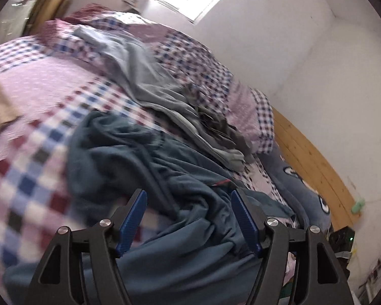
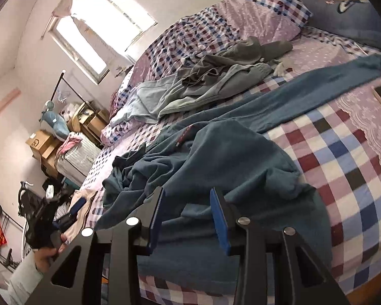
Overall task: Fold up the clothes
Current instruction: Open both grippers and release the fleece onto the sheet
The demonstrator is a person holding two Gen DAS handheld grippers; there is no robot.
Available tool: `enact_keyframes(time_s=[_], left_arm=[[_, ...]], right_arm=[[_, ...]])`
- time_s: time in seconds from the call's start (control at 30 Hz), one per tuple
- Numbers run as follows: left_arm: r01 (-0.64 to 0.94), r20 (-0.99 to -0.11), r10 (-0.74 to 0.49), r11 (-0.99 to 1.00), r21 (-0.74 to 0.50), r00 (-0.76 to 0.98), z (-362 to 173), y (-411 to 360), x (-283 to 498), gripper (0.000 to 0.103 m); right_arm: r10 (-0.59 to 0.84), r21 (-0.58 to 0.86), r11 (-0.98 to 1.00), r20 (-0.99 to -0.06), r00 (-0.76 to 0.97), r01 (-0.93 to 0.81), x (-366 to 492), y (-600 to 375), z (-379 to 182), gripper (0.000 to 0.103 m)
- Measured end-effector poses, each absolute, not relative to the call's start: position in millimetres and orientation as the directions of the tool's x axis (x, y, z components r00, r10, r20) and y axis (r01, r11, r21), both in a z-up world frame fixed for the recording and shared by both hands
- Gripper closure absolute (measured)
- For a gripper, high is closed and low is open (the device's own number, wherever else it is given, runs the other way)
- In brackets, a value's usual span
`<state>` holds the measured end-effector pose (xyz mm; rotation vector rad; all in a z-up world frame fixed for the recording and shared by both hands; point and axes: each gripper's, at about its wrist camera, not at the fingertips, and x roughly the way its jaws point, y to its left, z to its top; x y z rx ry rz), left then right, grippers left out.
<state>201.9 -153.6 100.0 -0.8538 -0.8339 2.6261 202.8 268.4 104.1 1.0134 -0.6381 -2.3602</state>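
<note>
While the crumpled teal fleece garment (image 2: 228, 152) sprawls on the checked bed (image 2: 343, 157), we hold both claws, left claw (image 1: 188, 198) and right claw (image 2: 186, 195), spread, seemingly just above it.

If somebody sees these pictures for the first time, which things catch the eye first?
A crumpled dark blue garment sprawls across the checked bedcover, right ahead of both open grippers. Behind it lies a heap of grey clothes, near the pillow. A bright window glows beyond the bed.

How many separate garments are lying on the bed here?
3 clearly: a teal top nearest the tongs, a light grey garment mid-bed, and a darker grey one on it by the pillow. The pile may hide more.
</note>
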Motion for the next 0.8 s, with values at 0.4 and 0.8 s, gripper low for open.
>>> enact_keyframes(time_s=[0.4, 0.8], left_arm=[[-0.170, -0.410, 0.477, -0.787, -0.593, -0.777, 94.4, -108.5, 104.8, 0.030], [-0.048, -0.367, 0.448, -0.684, -0.728, -0.815, 68.4, -168.2, 75.9, 0.030]], right_arm=[[-0.640, 0.559, -0.758, -0.536, -0.551, 0.336, 159.2, 236.0, 106.5, 0.062], [-0.680, 0.379, -0.703, -0.604, -0.415, 0.601, 39.7, 153.7, 151.9, 0.061]])
